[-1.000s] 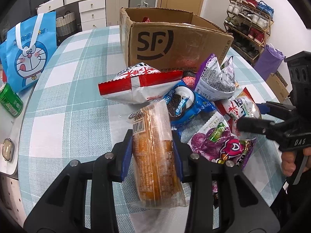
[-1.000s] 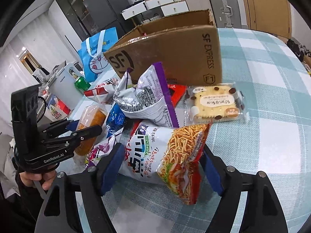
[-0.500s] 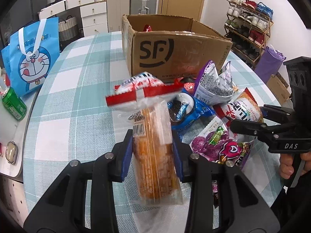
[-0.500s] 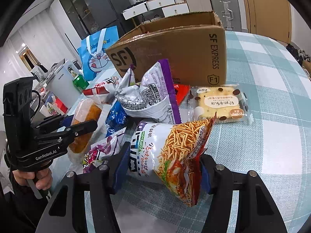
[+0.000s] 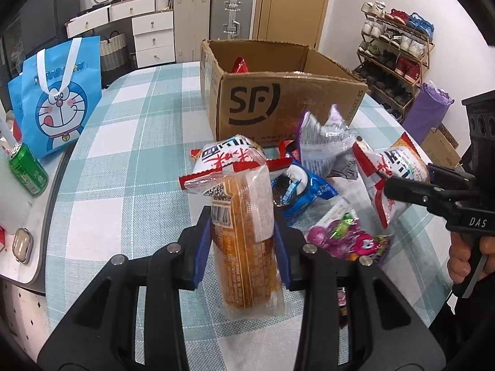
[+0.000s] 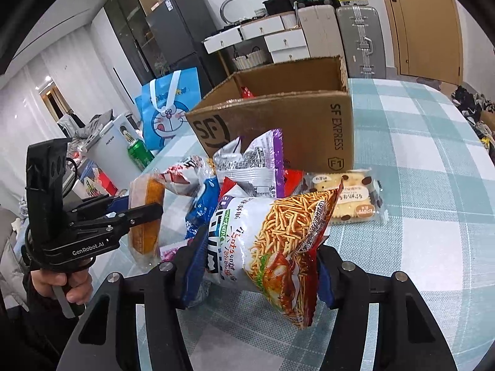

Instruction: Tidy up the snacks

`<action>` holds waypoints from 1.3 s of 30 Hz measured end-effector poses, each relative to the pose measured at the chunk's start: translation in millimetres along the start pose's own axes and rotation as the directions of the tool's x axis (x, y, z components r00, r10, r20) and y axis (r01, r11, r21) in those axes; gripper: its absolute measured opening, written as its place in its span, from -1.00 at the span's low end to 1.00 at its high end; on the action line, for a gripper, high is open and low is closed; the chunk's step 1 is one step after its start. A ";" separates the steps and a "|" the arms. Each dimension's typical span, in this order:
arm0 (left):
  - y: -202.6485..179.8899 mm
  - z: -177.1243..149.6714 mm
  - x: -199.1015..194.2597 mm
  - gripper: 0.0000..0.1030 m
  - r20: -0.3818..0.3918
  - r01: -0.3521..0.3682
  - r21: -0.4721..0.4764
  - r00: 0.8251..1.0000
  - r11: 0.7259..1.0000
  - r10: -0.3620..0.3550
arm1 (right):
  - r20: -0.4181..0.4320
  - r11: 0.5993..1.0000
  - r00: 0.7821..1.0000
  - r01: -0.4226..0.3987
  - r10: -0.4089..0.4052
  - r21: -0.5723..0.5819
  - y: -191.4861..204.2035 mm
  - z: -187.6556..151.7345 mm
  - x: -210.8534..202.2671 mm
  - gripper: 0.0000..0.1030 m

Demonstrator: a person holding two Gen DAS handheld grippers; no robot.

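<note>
1. Left wrist view: the left hand-held gripper is clamped on a long orange bread pack, its blue pads pressing both sides; the pack is lifted off the bench.
2. Right wrist view: the right hand-held gripper has just been closing, and its pads now pinch a noodle-snack bag, held clear of the checked cloth.
3. More snacks lie heaped between the two grippers: a red-and-white bag, a blue cookie pack, a silver-and-purple bag and a purple candy pack.
4. A wrapped cake lies on the cloth just beside the cardboard box.
5. That box stands open behind the heap, with something red inside it.
6. A blue cartoon bag and a green can sit at the left edge.
</note>
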State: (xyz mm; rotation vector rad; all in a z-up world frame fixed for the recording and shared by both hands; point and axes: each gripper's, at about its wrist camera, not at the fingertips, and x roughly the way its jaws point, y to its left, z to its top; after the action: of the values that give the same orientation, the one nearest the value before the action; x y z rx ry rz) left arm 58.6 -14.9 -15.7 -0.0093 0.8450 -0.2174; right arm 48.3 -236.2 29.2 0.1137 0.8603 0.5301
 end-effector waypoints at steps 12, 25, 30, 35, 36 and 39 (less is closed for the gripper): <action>-5.8 8.7 -27.4 -0.35 0.072 -0.002 0.007 0.997 1.000 0.001 | 0.106 1.000 0.994 -0.005 0.004 0.008 2.1 11.2 -30.3 0.16; -12.1 37.3 -45.0 -0.35 0.140 0.001 -0.010 0.990 1.000 0.001 | 0.177 1.000 0.984 0.000 0.000 0.001 10.7 38.0 -50.4 0.16; -16.3 56.1 -50.5 -0.35 0.167 0.010 -0.018 0.986 1.000 -0.007 | 0.209 1.000 0.978 -0.003 0.002 0.007 14.3 54.4 -56.8 0.16; -20.6 75.9 -51.5 -0.35 0.187 0.017 -0.016 0.982 1.000 -0.014 | 0.226 1.000 0.974 -0.003 -0.001 0.016 16.9 69.3 -58.0 0.16; -21.1 80.5 -50.4 -0.35 0.191 0.018 -0.016 0.981 1.000 -0.014 | 0.229 1.000 0.974 -0.002 -0.002 0.020 16.8 71.4 -57.6 0.16; -22.4 90.7 -47.5 -0.35 0.200 0.015 -0.021 0.980 1.000 -0.010 | 0.237 0.999 0.971 -0.001 -0.007 0.035 16.4 78.2 -56.4 0.16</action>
State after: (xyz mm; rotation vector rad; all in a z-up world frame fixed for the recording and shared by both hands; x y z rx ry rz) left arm 91.3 -34.7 81.9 -0.0567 0.6472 -0.2147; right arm 70.2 -240.6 124.4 0.2031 0.6355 0.4875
